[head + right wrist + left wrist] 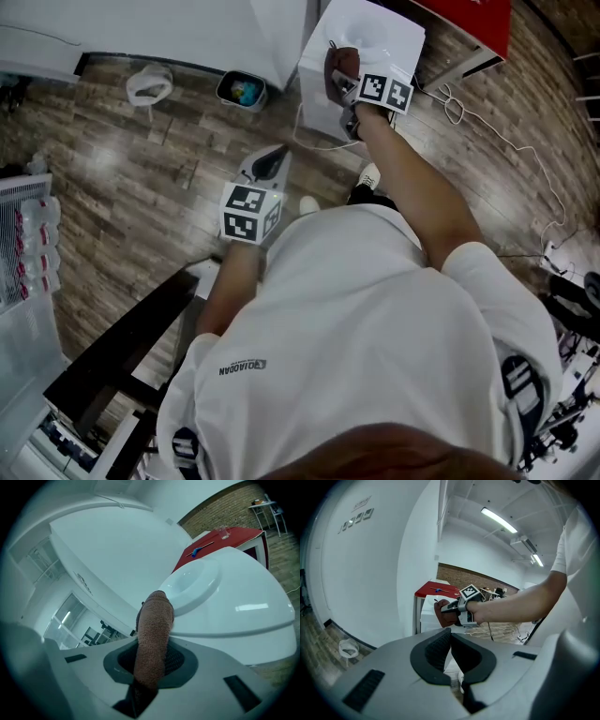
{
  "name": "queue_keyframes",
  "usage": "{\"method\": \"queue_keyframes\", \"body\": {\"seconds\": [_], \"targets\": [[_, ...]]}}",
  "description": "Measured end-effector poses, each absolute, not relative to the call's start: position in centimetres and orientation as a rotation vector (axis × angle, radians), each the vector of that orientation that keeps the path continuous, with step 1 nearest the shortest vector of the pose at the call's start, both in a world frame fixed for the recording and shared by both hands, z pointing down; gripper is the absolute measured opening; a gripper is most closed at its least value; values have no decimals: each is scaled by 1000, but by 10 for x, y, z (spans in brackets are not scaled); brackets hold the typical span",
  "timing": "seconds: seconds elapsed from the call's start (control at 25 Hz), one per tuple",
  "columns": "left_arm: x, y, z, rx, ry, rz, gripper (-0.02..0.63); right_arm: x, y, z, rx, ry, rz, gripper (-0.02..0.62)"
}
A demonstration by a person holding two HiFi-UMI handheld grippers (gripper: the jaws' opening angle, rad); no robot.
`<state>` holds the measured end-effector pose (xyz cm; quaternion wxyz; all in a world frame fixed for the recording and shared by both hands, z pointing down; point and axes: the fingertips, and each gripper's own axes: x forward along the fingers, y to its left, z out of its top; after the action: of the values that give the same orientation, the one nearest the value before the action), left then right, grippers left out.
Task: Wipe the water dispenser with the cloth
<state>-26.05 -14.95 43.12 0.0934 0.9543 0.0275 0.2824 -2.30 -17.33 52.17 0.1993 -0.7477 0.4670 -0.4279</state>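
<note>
Out at about one o'clock from the person's body in the head view, the white water dispenser [375,33] stood on the wooden floor [131,169] with its top facing up. The right tongs [349,80] reached over that top, clenched on the brown cloth [337,64]. The cloth bulged past the jaw tips, probably so that fabric rather than hard plastic would meet the surface. Seen from the right gripper view, the cloth's end sat near the top's edge, at about seven o'clock from the round recess [194,581]; whether it pressed down could not be told. The left tongs [450,641] were clenched on nothing and hung low at about eleven o'clock, well apart from the dispenser, seemingly to leave the wiping arm free.
</note>
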Motion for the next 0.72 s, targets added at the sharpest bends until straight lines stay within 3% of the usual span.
{"method": "queue_keyframes", "body": {"seconds": [0.72], "targets": [[-251, -126, 427, 2872, 205, 835, -3, 8, -73, 521, -2132, 1048, -1109, 52]]}}
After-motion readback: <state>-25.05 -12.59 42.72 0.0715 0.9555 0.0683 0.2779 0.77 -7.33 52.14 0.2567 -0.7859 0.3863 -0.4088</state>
